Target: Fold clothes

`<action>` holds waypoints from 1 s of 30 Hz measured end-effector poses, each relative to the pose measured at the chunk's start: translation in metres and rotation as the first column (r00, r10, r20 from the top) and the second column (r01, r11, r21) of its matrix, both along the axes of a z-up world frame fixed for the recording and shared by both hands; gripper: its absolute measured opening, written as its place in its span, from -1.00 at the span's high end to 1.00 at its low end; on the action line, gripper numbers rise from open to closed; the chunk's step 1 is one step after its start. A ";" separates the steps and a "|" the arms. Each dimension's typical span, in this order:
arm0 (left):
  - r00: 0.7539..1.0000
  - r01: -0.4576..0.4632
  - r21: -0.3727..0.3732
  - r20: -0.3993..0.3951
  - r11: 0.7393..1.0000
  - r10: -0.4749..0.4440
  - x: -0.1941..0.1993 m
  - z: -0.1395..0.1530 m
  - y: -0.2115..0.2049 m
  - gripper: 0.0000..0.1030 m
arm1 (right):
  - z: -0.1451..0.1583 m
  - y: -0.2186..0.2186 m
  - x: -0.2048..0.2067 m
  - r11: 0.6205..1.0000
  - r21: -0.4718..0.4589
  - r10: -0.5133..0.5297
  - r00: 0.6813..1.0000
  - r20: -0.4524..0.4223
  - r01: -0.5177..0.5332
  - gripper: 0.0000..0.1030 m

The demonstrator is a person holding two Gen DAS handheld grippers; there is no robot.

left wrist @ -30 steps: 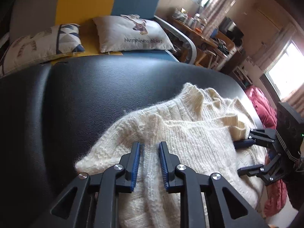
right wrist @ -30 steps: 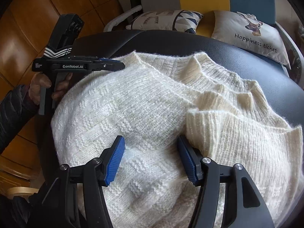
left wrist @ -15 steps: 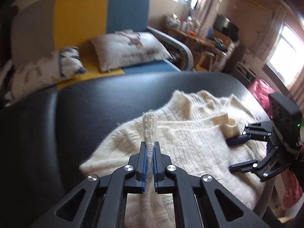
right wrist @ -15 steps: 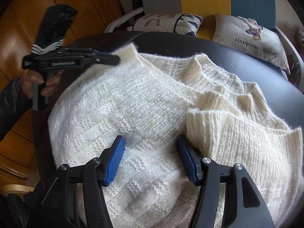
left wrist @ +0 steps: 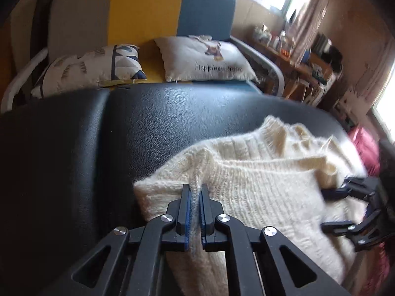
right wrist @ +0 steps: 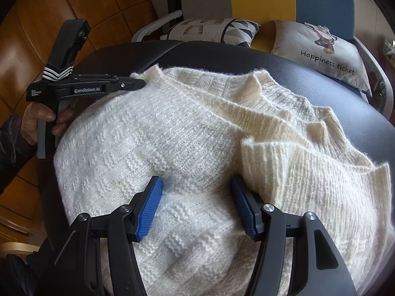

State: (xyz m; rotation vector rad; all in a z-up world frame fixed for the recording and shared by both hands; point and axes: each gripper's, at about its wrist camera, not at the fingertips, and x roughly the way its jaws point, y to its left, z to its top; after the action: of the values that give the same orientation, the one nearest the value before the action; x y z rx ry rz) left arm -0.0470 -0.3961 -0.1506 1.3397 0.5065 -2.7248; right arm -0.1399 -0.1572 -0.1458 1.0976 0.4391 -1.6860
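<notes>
Left wrist view is showing our cream knit sweater lying bunched on the black leather seat, its near-left edge gathered into a ridge. We are pinching that ridge with the left gripper, pads pressed together on the wool. From the right wrist view, the sweater is spreading across most of the seat, ribbed edges stacking in layers on the right. Our right gripper is hovering spread wide over the middle of the knit, gripping nothing, while the left gripper is meeting the fabric at the far-left corner, a hand holding its grip.

Judging by this, we are carrying one edge over for a fold. To do it well, we are keeping the pinch deep in this loose, stretchy knit, lifting just clear so the layers below are not dragging, and using the open right gripper to pin the body along the intended crease. Behind the seat, two cushions are resting on a sofa
</notes>
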 end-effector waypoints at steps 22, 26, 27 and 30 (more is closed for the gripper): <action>0.985 0.169 0.263 -0.034 0.950 -0.167 0.101 -0.008 0.012 0.57 | -0.001 0.005 0.004 1.000 -0.025 -0.016 1.000 -0.007 0.016 -0.19; 0.988 0.157 0.170 -0.018 0.973 -0.156 0.100 -0.009 0.028 0.91 | -0.002 0.006 0.005 0.999 -0.031 -0.017 1.000 -0.012 0.017 -0.19; 0.987 0.158 0.155 -0.044 0.975 -0.153 0.103 -0.004 0.032 0.92 | -0.002 0.007 0.005 0.999 -0.032 -0.017 1.000 -0.012 0.017 -0.19; 0.984 0.149 0.139 -0.120 0.979 -0.133 0.113 0.013 0.036 0.93 | -0.002 0.007 0.005 0.999 -0.034 -0.013 1.000 -0.016 0.013 -0.19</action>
State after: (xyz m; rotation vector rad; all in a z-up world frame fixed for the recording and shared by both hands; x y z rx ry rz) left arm 0.0660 -0.3605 -0.1371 1.3085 0.6576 -2.9424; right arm -0.1350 -0.1498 -0.1479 1.0652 0.4125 -1.7088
